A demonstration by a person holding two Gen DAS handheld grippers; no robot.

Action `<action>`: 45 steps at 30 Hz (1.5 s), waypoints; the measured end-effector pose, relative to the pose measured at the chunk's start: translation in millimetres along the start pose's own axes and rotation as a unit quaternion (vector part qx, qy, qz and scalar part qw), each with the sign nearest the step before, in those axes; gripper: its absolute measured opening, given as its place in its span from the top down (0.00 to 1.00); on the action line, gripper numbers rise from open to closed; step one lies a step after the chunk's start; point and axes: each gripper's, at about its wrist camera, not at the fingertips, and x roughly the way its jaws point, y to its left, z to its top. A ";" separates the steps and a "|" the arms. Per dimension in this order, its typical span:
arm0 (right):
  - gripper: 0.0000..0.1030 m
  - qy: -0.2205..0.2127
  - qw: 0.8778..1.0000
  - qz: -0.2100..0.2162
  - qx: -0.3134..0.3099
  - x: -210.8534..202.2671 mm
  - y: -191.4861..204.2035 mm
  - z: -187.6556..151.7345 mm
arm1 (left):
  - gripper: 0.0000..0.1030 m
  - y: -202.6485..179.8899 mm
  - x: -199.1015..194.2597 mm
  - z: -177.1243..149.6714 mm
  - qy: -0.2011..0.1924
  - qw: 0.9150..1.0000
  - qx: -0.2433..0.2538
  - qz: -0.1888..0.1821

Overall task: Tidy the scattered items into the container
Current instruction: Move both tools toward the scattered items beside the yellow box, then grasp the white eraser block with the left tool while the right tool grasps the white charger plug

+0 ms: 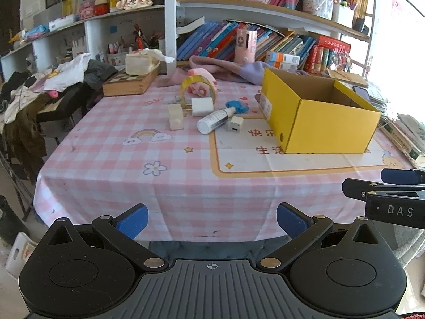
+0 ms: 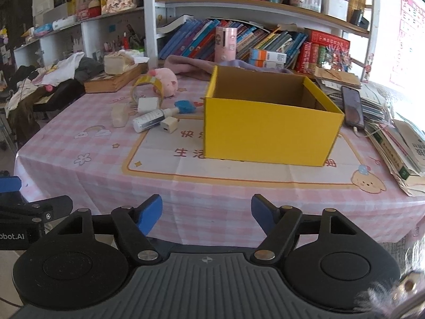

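Where jaws gape, right gripper (image 1: 382, 186) reads "DAS".

Table (image 1: 186, 186): box (image 1: 326, 127) at right. Left of box: small plug (image 1: 235, 124), touching bottle (image 1: 215, 120); two blocks (image 1: 175, 117) further left; tape roll (image 1: 198, 87) behind them. Phone (image 2: 352, 106) right of box. Bookshelf (image 1: 265, 8) behind table.

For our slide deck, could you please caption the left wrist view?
Open left tool faces scattered items beside the yellow box on a pink checked tablecloth.
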 end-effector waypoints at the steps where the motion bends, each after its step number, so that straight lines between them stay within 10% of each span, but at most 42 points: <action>1: 0.31 0.000 1.000 0.003 -0.001 1.1 1.8 1.0 | 0.00 2.0 0.1 0.1 0.000 1.000 -0.001 0.002; 24: 0.33 -0.022 0.997 0.060 -0.042 48.8 37.3 37.5 | 0.00 31.9 21.3 19.1 -0.016 0.999 -0.010 0.043; 45: 0.52 0.005 0.997 0.039 -0.066 160.7 64.4 91.5 | 0.02 58.7 126.9 96.9 -0.009 0.999 0.018 0.036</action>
